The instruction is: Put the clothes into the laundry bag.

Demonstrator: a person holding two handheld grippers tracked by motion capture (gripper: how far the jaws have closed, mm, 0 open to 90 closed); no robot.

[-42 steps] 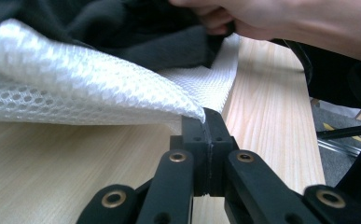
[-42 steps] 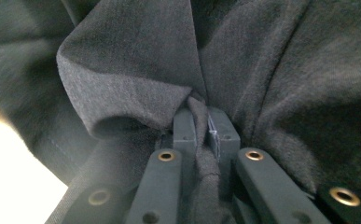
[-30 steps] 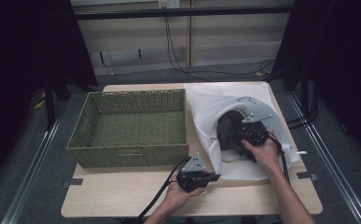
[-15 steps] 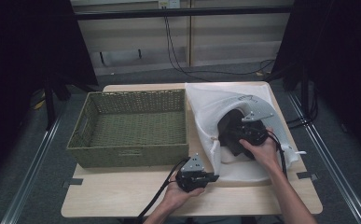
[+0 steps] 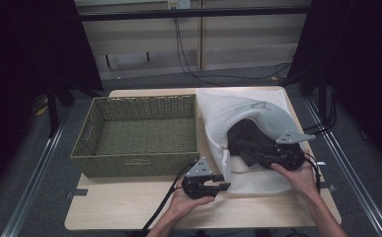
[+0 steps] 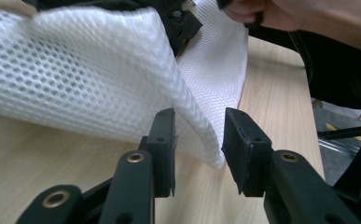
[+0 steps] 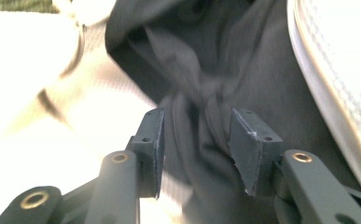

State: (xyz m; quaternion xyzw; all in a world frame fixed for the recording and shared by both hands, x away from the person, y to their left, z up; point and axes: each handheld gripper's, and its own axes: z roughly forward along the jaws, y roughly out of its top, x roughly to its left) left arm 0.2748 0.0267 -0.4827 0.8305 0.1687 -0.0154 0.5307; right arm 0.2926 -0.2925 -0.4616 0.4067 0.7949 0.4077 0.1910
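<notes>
Fabric's soft, floppy: black garment (image 7: 243, 70) bunches between the right gripper (image 7: 196, 140), jaws just opening, unpinched. Left gripper (image 6: 197, 144) half-open, straddling the mesh laundry bag (image 6: 99, 70) edge; grab the bunched fold.

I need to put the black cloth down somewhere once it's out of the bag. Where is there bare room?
The wicker basket is bare inside. A bare strip of table runs along the near edge, below the basket. The right half is crowded: the white mesh bag, the black cloth and both hand-held grippers.

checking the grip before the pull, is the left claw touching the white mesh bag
Cannot tell. In the left gripper view the mesh bag edge hangs between the left claw jaws, which have just been opening; a gap shows at one jaw, while the other overlaps the mesh.
</notes>
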